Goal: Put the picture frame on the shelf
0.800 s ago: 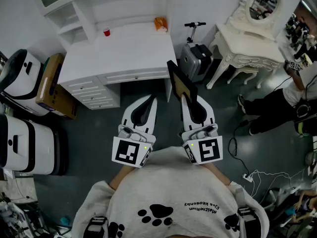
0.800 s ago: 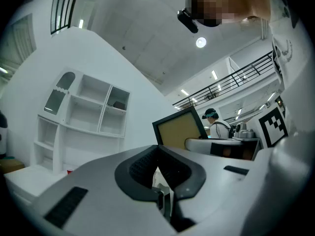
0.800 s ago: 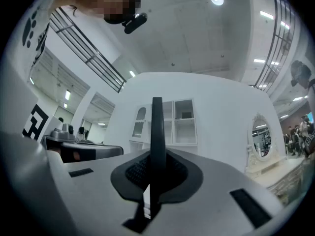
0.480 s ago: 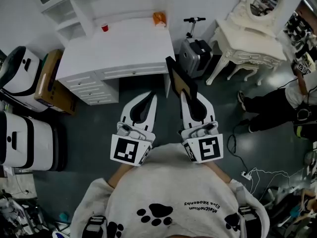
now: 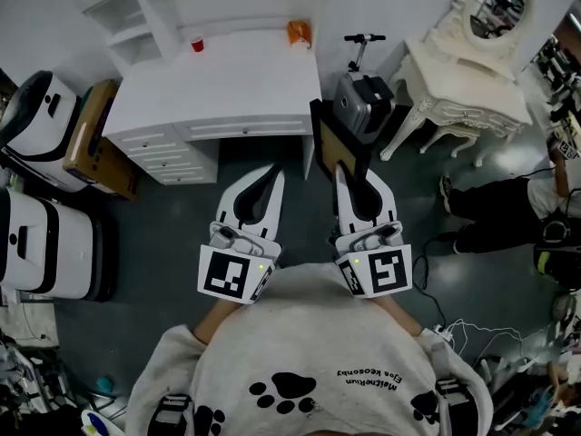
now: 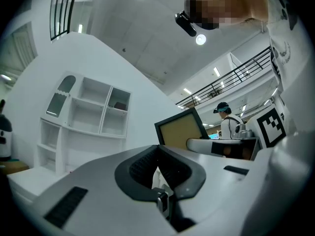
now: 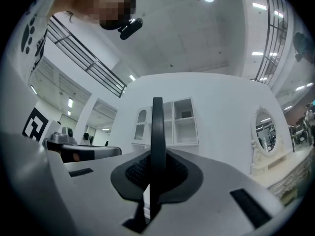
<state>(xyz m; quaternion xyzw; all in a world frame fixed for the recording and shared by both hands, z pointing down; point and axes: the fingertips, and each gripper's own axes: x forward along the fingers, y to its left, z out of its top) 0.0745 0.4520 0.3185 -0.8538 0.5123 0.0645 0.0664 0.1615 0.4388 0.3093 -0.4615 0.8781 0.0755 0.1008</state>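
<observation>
Our right gripper [image 5: 344,174] is pinched on the picture frame [image 5: 334,140]. In the right gripper view the frame's dark edge [image 7: 157,127] stands upright between the two black pads, which press on it from either side. In the head view the frame is just above centre, rising from the jaw tips, clear of the floor. Its tan face is ringed by a black border. It is in front of the white desk [image 5: 218,84] and well short of the white shelf [image 5: 136,12] at the upper left.

Our left gripper [image 5: 273,176] hangs beside it, lower left of centre. Its jaws are pressed together on nothing, and the left gripper view shows only empty space between the pads.

We judge the frame to be light, flat and stiff, so it should not sag in the grip. But the hold is on one side only, low down, and most of the frame stands out beyond the pads. A quick swing could make it pivot or slide, since the moulding looks smooth. We cannot tell whether the face is glazed, so we treat it as breakable and avoid knocking a corner on the shelf's uprights. A hold at the middle of one side of the border suits it best. The free left gripper could steady the opposite side when we set it down.
</observation>
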